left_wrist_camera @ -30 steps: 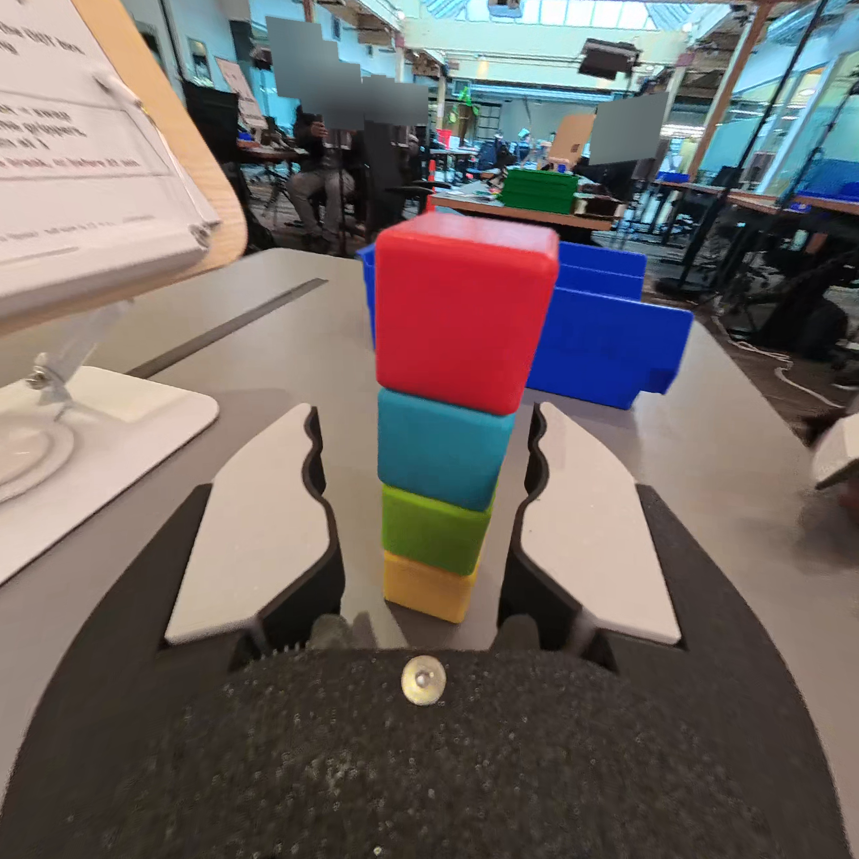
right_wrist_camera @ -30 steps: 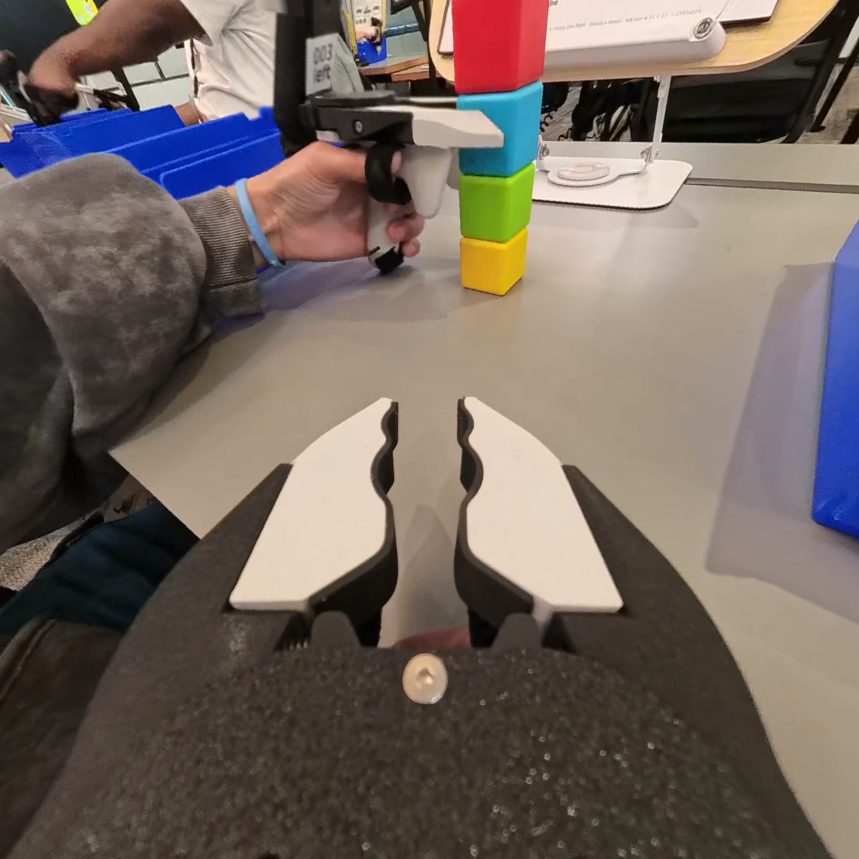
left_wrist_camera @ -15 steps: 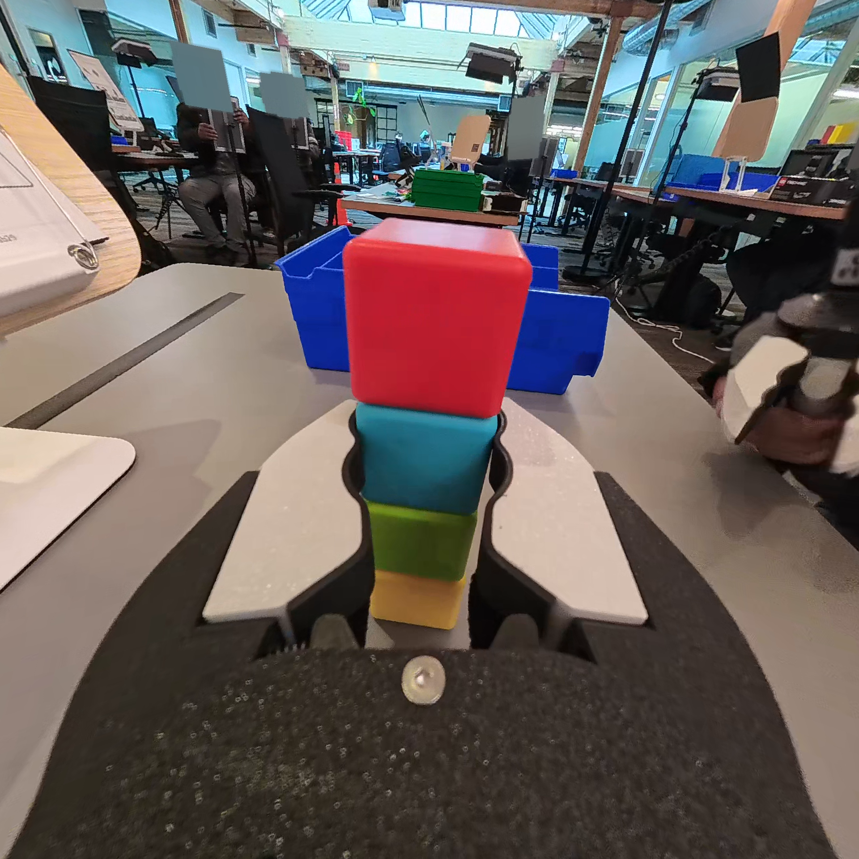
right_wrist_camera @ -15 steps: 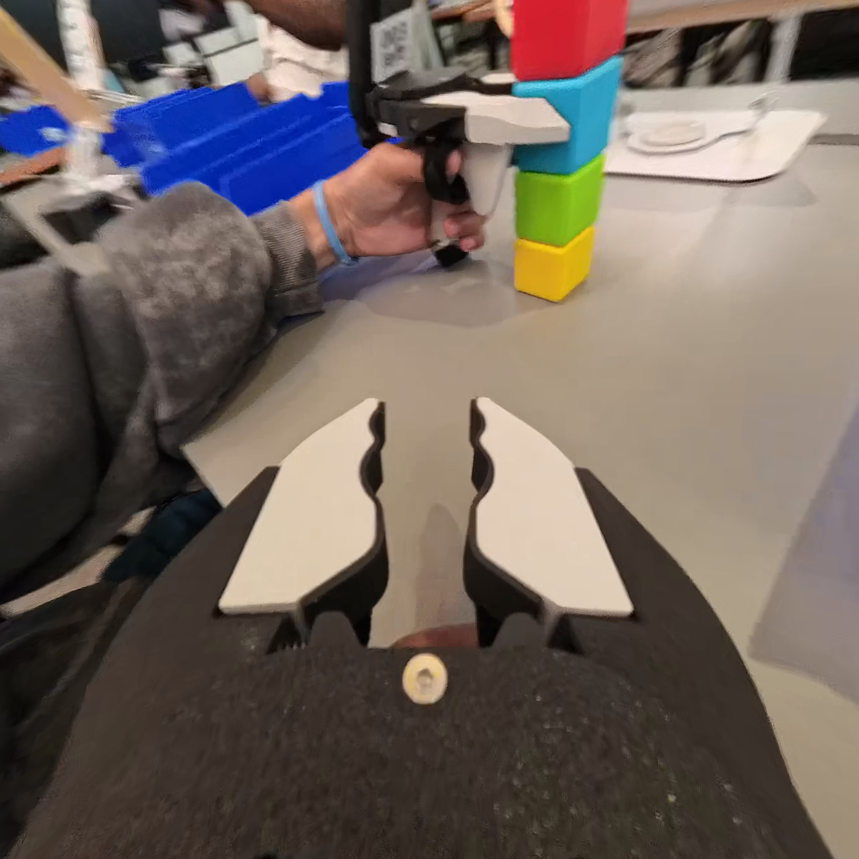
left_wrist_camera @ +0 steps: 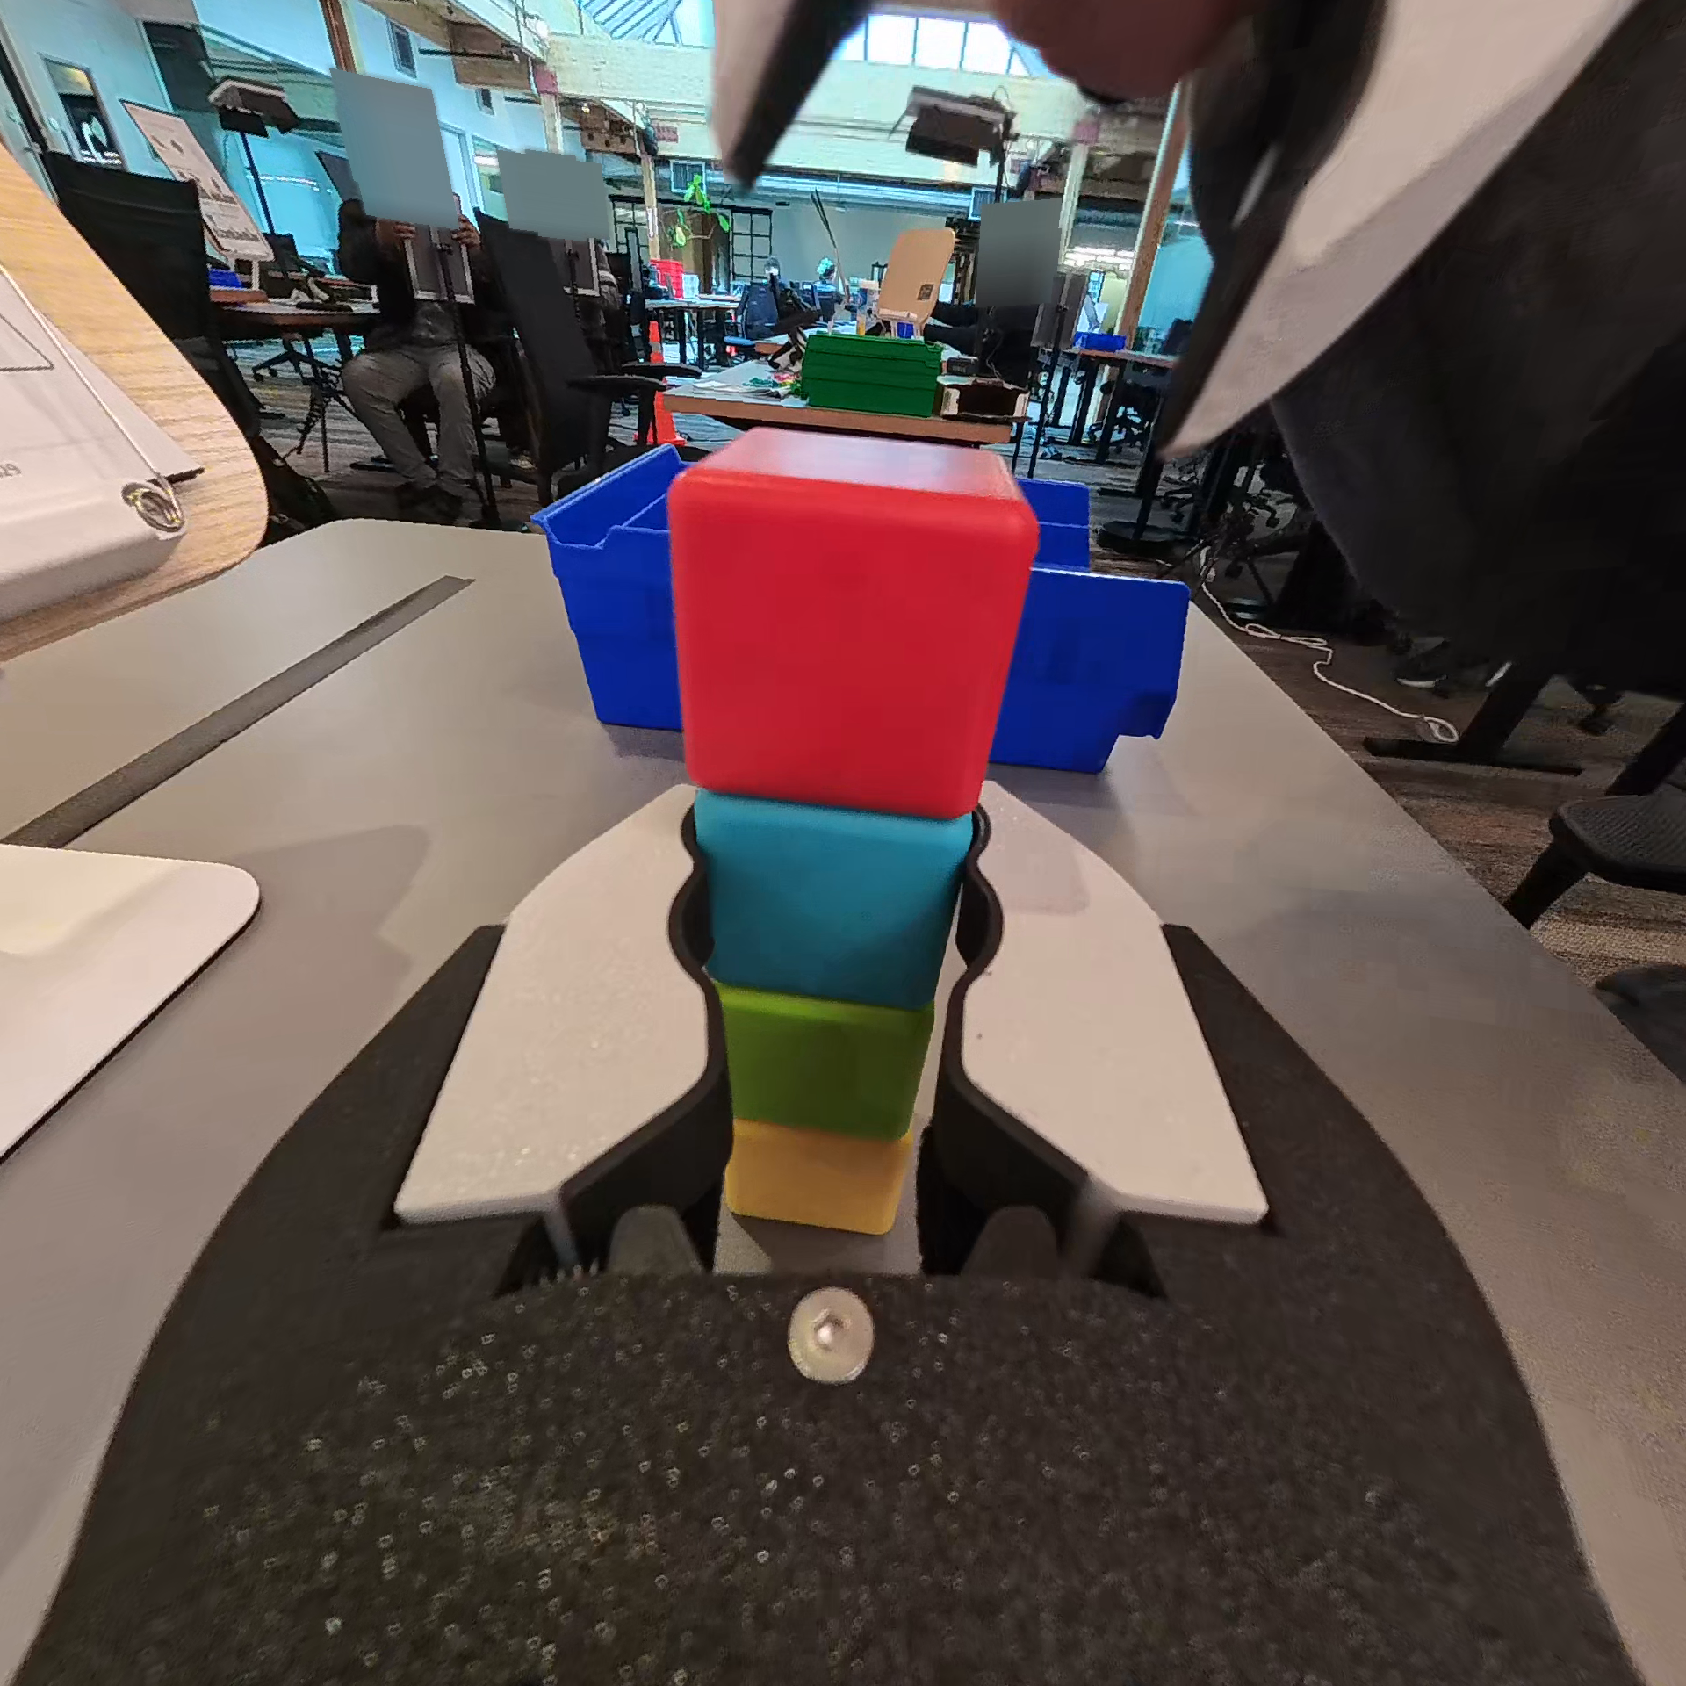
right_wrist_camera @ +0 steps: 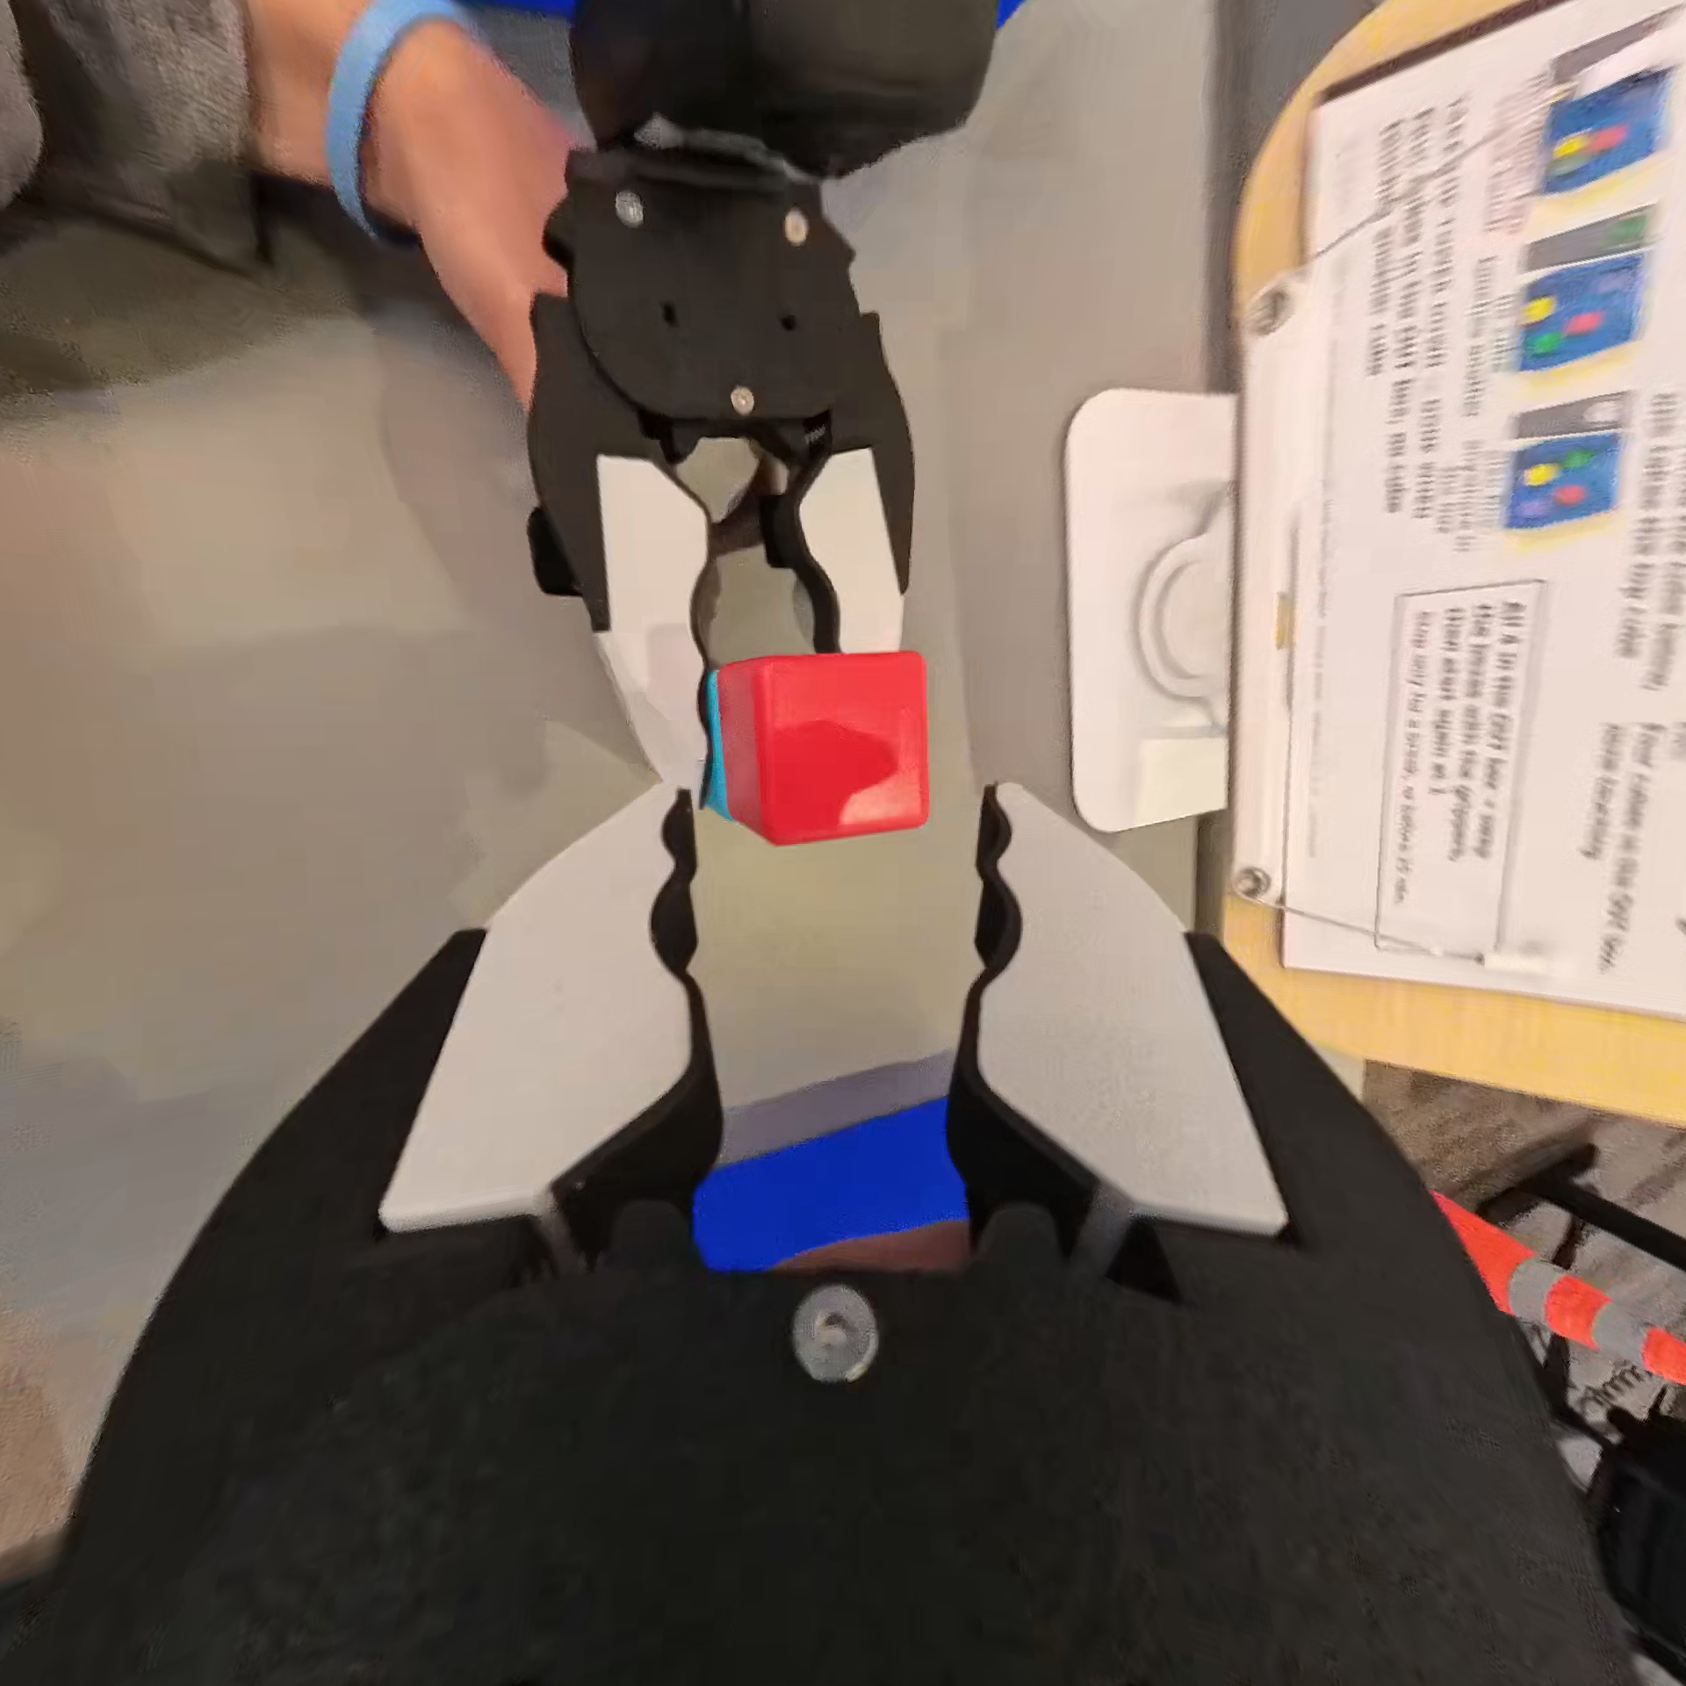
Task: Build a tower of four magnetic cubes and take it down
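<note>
- Since the earlier frames the right tongs (right_wrist_camera: 835, 803) have swung from low over the tabletop (left_wrist_camera: 365, 775) to a spot above the tower, pointing down at it; the left tongs (left_wrist_camera: 835, 867), wide apart a second ago, are now closed in on the stack.
- At the left of the left wrist view, a white stand base (left_wrist_camera: 91, 958) lies on the grey tabletop, with a wooden board (left_wrist_camera: 109, 365) carrying a printed sheet above it.
- In the middle stands the tower: yellow cube (left_wrist_camera: 816, 1181) at the bottom, green cube (left_wrist_camera: 826, 1058) on it, teal cube (left_wrist_camera: 830, 899) next, red cube (left_wrist_camera: 844, 620) on top, sitting slightly askew.
- The left tongs clamp the teal cube from both sides, their inner edges touching it.
- Behind the tower sit blue bins (left_wrist_camera: 1086, 657).
- At the upper right of that view the right tongs show blurred overhead.
- In the right wrist view the right tongs are spread wide and hold nothing; the red cube (right_wrist_camera: 826, 744) lies just beyond their tips, between them, not touched.
- A hand (right_wrist_camera: 456, 201) with a blue wristband grips the left tongs (right_wrist_camera: 812, 721) on the far side.
</note>
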The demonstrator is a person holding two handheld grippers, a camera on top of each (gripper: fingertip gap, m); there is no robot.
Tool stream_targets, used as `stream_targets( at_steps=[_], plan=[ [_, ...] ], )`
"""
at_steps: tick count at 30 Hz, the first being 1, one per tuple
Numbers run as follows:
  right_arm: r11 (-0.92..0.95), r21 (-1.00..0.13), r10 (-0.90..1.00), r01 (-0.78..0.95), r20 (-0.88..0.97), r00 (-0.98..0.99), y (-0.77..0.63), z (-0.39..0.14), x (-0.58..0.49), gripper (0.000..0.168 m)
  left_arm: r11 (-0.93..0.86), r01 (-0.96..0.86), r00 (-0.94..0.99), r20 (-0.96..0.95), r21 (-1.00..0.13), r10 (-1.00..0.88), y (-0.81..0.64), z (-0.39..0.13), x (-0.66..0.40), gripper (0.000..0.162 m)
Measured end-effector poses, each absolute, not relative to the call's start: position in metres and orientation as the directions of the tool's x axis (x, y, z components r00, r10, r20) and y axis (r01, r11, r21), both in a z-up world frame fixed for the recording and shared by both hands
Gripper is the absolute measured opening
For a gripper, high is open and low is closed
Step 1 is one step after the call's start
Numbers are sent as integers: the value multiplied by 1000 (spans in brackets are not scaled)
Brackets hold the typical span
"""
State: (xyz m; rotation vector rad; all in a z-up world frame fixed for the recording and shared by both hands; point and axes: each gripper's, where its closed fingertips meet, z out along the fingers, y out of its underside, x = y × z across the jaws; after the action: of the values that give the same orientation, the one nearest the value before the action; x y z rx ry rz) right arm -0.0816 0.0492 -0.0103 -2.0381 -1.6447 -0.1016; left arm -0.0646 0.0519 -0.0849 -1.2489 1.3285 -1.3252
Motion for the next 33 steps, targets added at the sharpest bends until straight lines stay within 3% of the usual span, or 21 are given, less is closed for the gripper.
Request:
stream_targets(
  at_steps=[7, 9, 16, 22, 28, 33],
  plan=[
    [-198, -188, 959, 962, 166, 230, 62, -51, -82, 62, -58, -77, -129, 68, -995, -989, 51, -85, -65, 50],
    [-181, -190, 970, 965, 129, 207, 60, -59, -85, 51, -55, -78, -130, 65, -995, -989, 51, -85, -64, 50],
    [-169, -232, 974, 958, 111, 199, 55, -58, -84, 50, -28, -84, -137, 40, -996, -990, 47, -86, -63, 49],
    [-167, -421, 947, 892, 185, 264, 63, 5, -85, 50, -28, -85, -140, 40, -996, -989, 47, -86, -63, 50],
    [-241, -360, 839, 901, 389, 380, 68, 75, -10, 50, -31, -84, -145, 43, -996, -988, 46, -86, -63, 49],
    [-454, -348, 703, 821, 427, 569, 67, 75, 93, 51, -30, -84, -146, 42, -996, -988, 46, -86, -63, 49]
  ],
)
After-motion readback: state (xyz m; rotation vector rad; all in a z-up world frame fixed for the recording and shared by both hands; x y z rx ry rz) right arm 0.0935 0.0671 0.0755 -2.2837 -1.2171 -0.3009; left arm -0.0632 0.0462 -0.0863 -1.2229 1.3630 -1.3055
